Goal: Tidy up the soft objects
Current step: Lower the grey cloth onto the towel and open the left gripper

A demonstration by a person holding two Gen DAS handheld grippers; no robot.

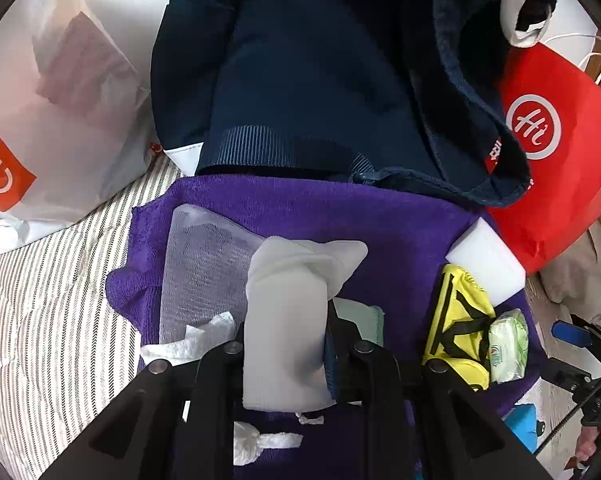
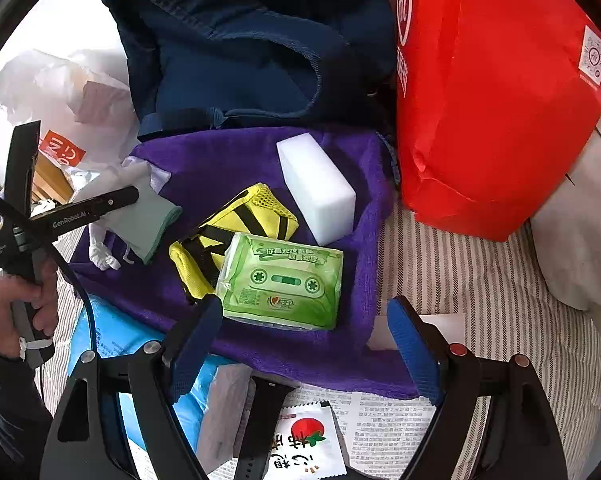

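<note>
Left tongs (image 1: 286, 344) clench a pale rolled sock (image 1: 284, 320) above the purple towel (image 1: 300, 208) on the striped bed; right tongs (image 2: 300, 344) hang released over the green tissue pack (image 2: 280, 280). With its toe drooping loose, the sock could snag the mesh pouch (image 1: 204, 272) or slip free.

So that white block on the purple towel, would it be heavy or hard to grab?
The white block looks like a foam sponge, so probably light and squashy. Its flat faces and boxy shape suggest it won't roll. Lying on the purple towel, it would likely drag rather than slide if pushed.
</note>
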